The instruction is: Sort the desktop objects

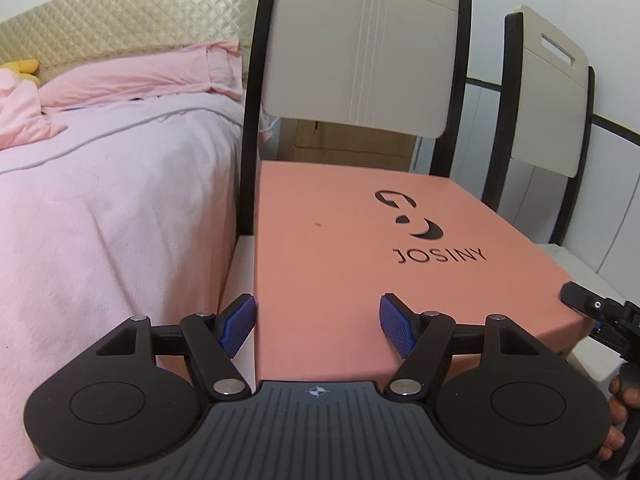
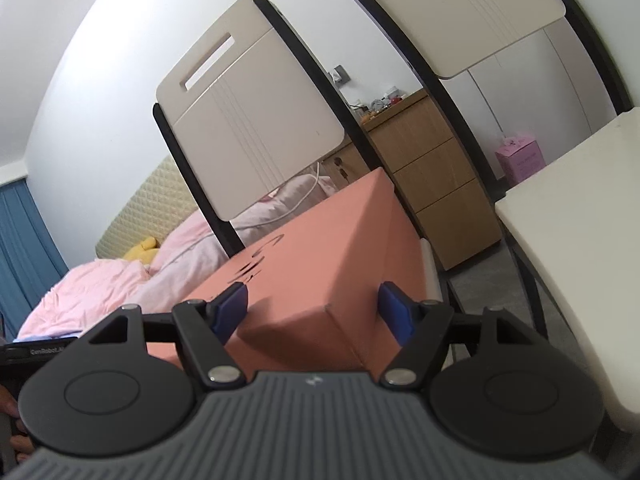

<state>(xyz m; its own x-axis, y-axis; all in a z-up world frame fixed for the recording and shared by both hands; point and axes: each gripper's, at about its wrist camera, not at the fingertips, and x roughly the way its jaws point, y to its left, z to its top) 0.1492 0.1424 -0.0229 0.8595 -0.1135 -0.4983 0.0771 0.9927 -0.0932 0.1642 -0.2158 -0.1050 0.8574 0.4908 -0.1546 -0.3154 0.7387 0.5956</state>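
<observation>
A salmon-pink JOSINY box [image 1: 360,248] lies flat on a white chair seat [image 1: 242,264]. My left gripper [image 1: 318,326] is open, its blue pads astride the box's near left corner, one pad [image 1: 239,322] off the left side and one on the lid. My right gripper [image 2: 314,312] is open and straddles the box's near right corner [image 2: 320,280]; it also shows at the right edge of the left wrist view [image 1: 600,316]. The pads look close to the box; I cannot tell if they touch it.
A bed with pink bedding [image 1: 100,200] stands close on the left. Two chair backs [image 1: 360,48] rise behind the box. A white table [image 2: 580,240] is on the right, with a wooden drawer cabinet [image 2: 432,184] and a pink carton [image 2: 520,160] beyond.
</observation>
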